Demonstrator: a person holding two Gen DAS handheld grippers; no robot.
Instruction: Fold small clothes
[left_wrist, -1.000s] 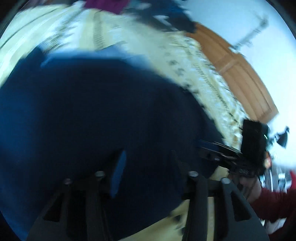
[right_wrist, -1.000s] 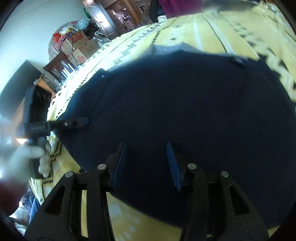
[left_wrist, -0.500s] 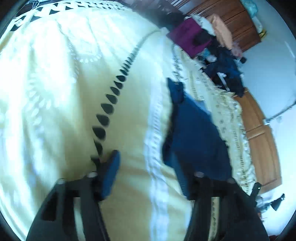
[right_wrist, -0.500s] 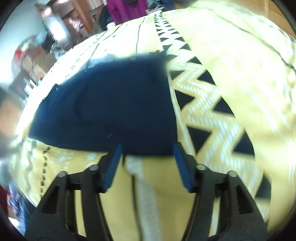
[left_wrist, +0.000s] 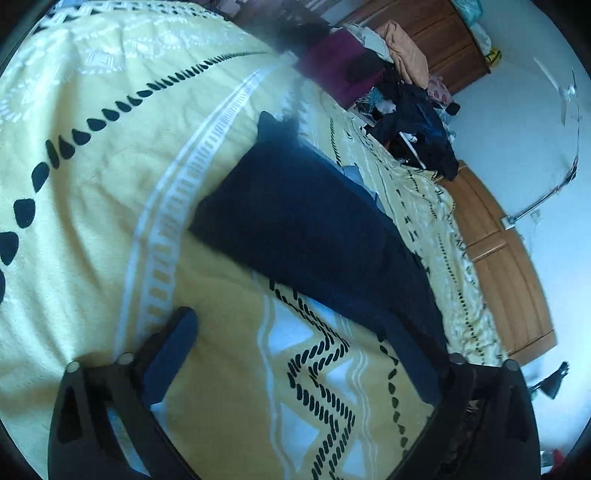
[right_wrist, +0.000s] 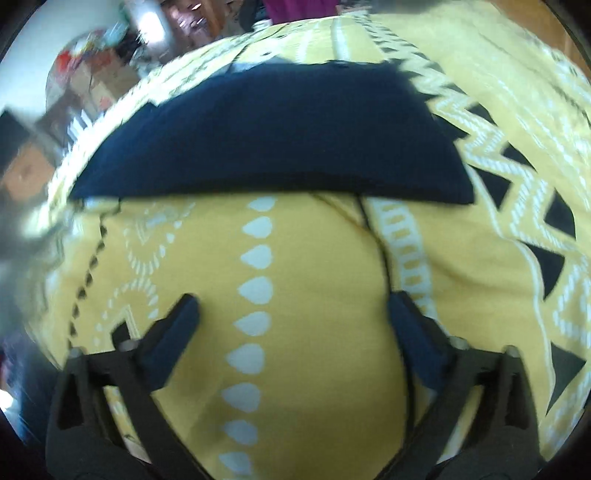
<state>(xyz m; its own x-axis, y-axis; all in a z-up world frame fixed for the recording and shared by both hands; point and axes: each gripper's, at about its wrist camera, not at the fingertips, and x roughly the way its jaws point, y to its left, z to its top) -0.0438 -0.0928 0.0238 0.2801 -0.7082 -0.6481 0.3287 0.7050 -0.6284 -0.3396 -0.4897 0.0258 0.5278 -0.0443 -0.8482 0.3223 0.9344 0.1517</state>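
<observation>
Garment (left_wrist: 314, 236) lies folded flat on the bed (left_wrist: 110, 184), seemingly finished, though blur hides details. Your left gripper (left_wrist: 295, 354) and right gripper (right_wrist: 291, 332) both gape empty; unfolded clothes (left_wrist: 413, 122) remain.

yellow patterned bedspread (left_wrist: 110, 177) | wooden wardrobe (left_wrist: 506, 273) | pale wall (left_wrist: 517, 122)

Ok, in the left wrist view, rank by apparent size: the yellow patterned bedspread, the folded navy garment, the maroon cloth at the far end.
1. Yellow patterned bedspread, filling most of the frame.
2. Folded navy garment.
3. Maroon cloth, smallest, though it lies farthest from the camera, so its true size is unsure.
</observation>
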